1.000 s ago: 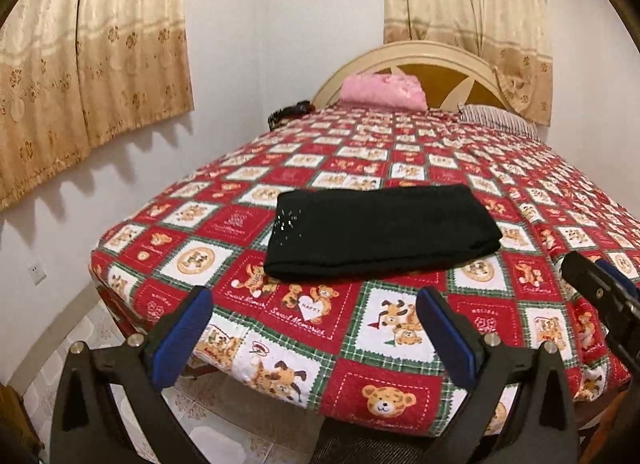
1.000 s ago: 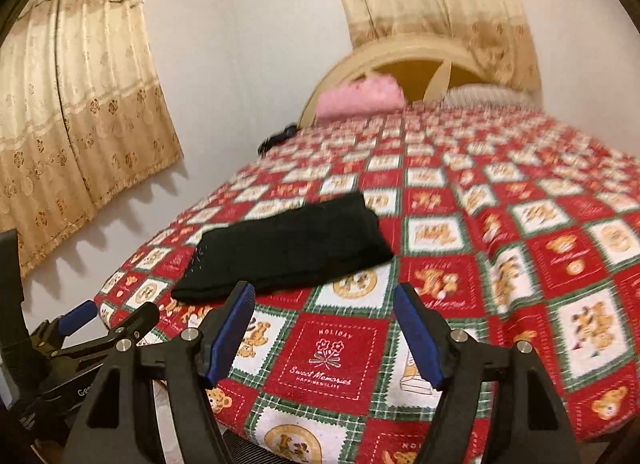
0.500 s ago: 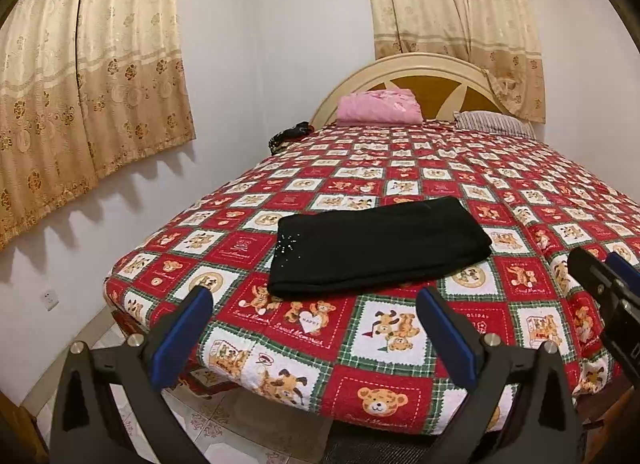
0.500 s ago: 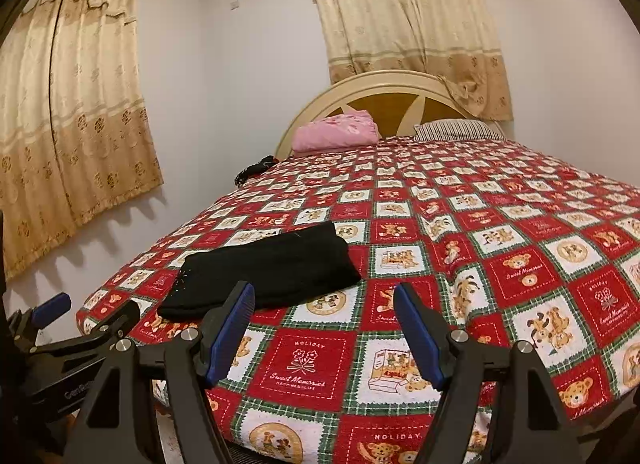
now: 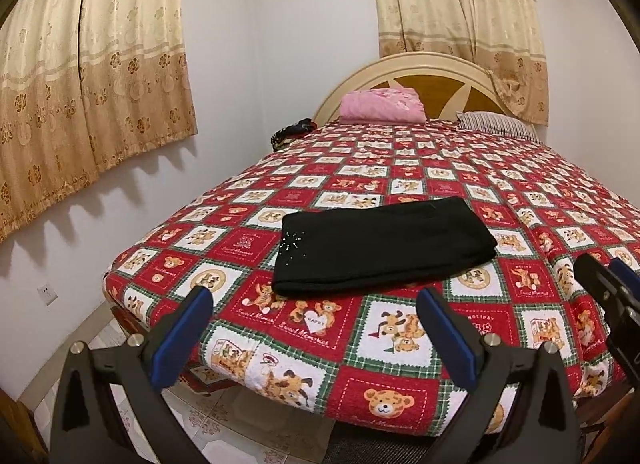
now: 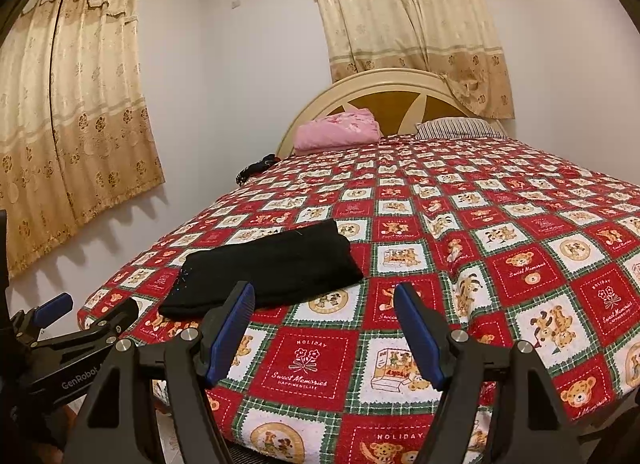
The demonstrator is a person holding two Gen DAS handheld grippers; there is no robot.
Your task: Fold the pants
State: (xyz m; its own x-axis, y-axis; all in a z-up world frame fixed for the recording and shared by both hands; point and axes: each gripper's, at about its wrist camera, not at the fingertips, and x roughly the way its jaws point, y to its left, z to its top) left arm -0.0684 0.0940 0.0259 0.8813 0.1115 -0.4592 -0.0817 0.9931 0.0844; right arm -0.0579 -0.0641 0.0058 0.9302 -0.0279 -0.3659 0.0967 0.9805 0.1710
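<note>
Left gripper [image 5: 312,338] wide open, nothing between its blue pads, holding nothing. It sits off the near edge of the bed [image 5: 400,408], over the floor tiles. Pants [image 5: 380,246] lie just beyond it on the quilt, folded into a black rectangle, long side running left to right, a few sparkly dots at the left end. Pants are apart from both pads, centred slightly right of the gap between the fingers.

Right gripper [image 6: 324,330] also spread wide, empty, hovering at the near edge of the bed. From this view the pants [image 6: 268,268] lie far-left of it; the left finger's tip overlaps their near edge in the picture, contact cannot be told. The left gripper shows at the lower left here, jaws apart.

Farther out: pink blanket [image 5: 382,106] folded at the far end by the headboard [image 5: 432,64], striped pillow [image 5: 496,124] to its right, a dark item at the far-left edge of the bed. Curtains [image 5: 88,64] on the left wall and behind the headboard.
</note>
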